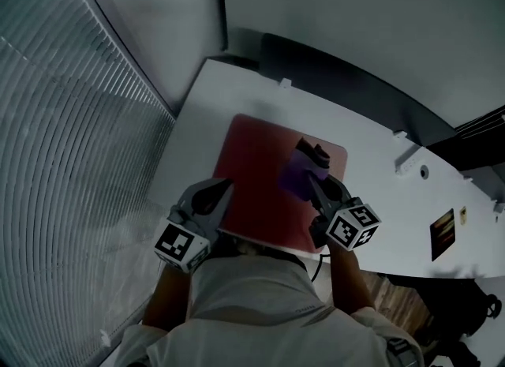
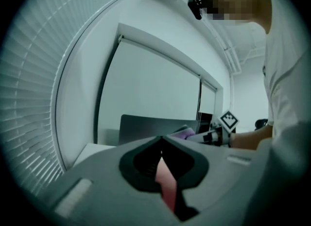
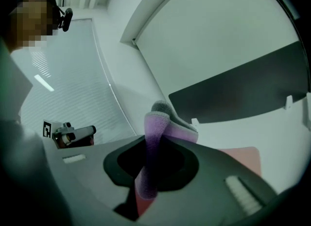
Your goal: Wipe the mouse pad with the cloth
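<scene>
A red mouse pad point(image 1: 256, 164) lies on the white table point(image 1: 379, 207). In the head view my right gripper point(image 1: 310, 181) sits over the pad's right half, shut on a purple cloth point(image 1: 293, 174) that rests on the pad. The right gripper view shows the cloth point(image 3: 158, 125) standing up between the jaws of my right gripper point(image 3: 147, 172). My left gripper point(image 1: 227, 187) is at the pad's near left edge. In the left gripper view a thin strip of red pad point(image 2: 165, 181) is pinched between the shut jaws of that gripper point(image 2: 161, 145).
Window blinds point(image 1: 63, 152) run along the left. A dark panel point(image 1: 339, 73) stands behind the table's far edge. Small white fittings point(image 1: 406, 156) and a dark card point(image 1: 443, 234) lie on the table to the right. The person's torso is at the near edge.
</scene>
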Available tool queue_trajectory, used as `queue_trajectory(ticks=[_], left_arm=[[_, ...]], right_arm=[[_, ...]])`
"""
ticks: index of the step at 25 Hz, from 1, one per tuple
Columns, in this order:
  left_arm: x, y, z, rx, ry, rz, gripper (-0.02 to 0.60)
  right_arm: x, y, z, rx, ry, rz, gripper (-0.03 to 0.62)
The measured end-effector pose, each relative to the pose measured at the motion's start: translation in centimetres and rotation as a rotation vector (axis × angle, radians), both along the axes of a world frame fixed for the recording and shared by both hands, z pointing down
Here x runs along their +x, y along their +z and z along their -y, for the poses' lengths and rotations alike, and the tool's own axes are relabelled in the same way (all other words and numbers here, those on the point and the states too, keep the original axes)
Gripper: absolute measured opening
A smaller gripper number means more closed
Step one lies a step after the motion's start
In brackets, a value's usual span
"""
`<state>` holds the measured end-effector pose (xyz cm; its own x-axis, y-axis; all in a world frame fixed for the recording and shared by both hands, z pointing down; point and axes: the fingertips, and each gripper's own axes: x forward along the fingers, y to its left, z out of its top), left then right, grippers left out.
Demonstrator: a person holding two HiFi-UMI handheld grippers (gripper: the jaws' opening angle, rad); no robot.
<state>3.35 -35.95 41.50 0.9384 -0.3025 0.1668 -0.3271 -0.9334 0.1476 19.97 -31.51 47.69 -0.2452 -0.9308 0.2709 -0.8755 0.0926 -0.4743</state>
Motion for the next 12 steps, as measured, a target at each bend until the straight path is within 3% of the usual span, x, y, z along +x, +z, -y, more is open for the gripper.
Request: queue_trajectory(ticks=[7, 12], left_arm=[[-7.0, 3.1, 4.9, -0.053, -0.075, 0.04, 0.0], [-9.4, 4.1, 7.4, -0.086, -0.079, 0.037, 0.0]], right_arm=[[-7.9, 4.0, 10.8, -0.067, -0.137, 0.025, 0.046], [-12.6, 8.7, 18.4, -0.155, -0.217, 0.071, 0.046]])
